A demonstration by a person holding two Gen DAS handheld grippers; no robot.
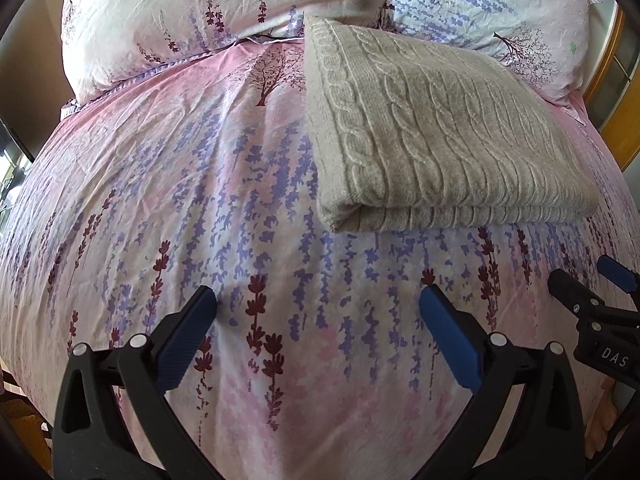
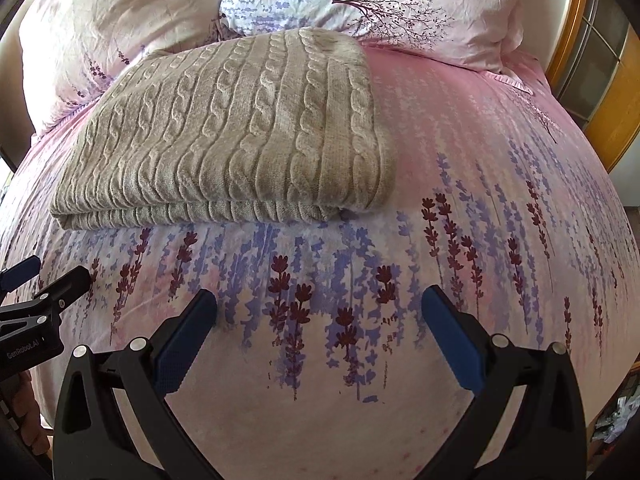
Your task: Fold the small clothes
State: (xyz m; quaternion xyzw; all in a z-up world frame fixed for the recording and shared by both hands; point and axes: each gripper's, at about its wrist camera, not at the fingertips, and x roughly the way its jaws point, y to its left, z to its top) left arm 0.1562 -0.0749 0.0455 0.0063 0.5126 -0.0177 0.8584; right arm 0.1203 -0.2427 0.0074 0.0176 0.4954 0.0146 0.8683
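Left wrist view: the folded beige cable-knit sweater lies on the pink floral bedspread, ahead and right of the empty, wide-spread left claw. The right claw also gapes empty. Soft, limp knit; the doubled near edge looks the best hold.

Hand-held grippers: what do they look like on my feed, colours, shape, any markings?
Both match: the left hand-held gripper and right hand-held gripper have black angular frames with silver pivot bolts and ribbed blue pads. The left one's body carries white "GenRobot.AI" lettering. No cables or sleeves show.
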